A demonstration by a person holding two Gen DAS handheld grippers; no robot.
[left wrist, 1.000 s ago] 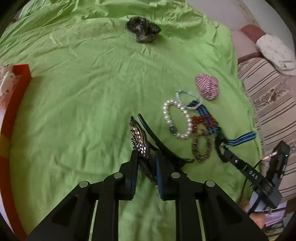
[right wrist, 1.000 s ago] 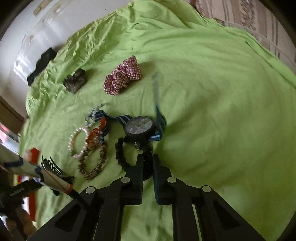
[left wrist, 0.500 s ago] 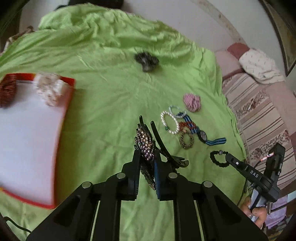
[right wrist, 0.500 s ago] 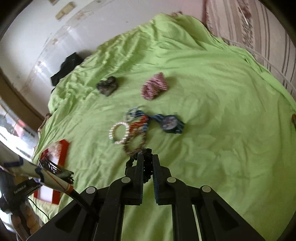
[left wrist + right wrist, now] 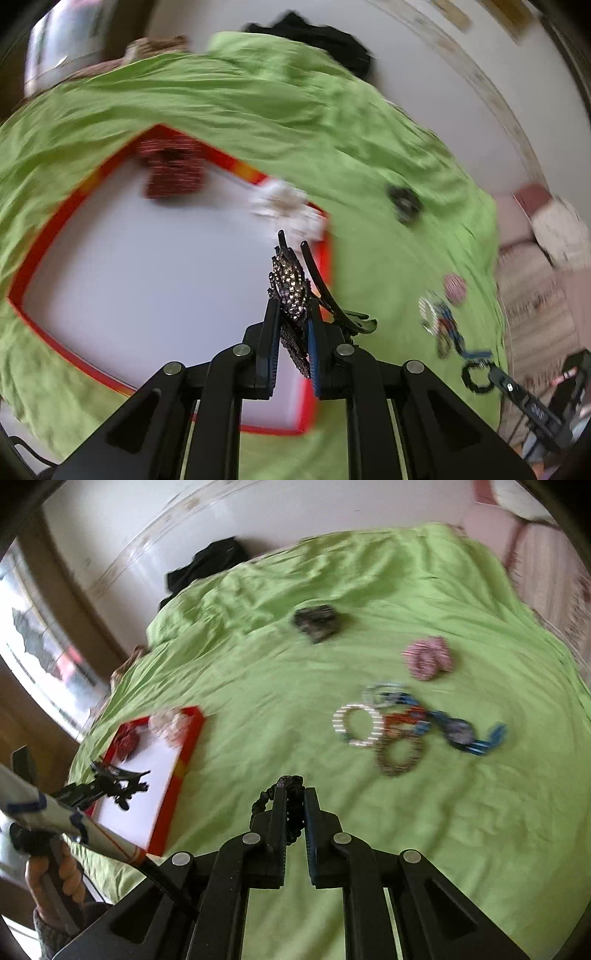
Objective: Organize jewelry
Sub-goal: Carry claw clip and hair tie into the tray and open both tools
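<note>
My left gripper (image 5: 291,306) is shut on a rhinestone hair clip (image 5: 290,280), which hangs over the right part of a white tray with a red rim (image 5: 129,277). A red scrunchie (image 5: 170,173) and a white scrunchie (image 5: 284,206) lie at the tray's far side. My right gripper (image 5: 293,794) is shut on a black beaded bracelet (image 5: 260,803), held above the green sheet (image 5: 461,849) between the tray (image 5: 155,771) and the jewelry pile. That pile holds a pearl bracelet (image 5: 356,725), other bracelets and a blue-strapped watch (image 5: 458,731).
A pink scrunchie (image 5: 428,657) and a dark scrunchie (image 5: 316,622) lie farther back on the sheet. Black cloth (image 5: 207,566) sits by the wall. A hand (image 5: 55,878) grips the left tool at the lower left. Striped bedding (image 5: 535,295) borders the sheet on the right.
Both grippers rose and swung left. The left one carried the hair clip from the bare sheet to over the tray. The right one lifted the black bracelet away from the pile.
</note>
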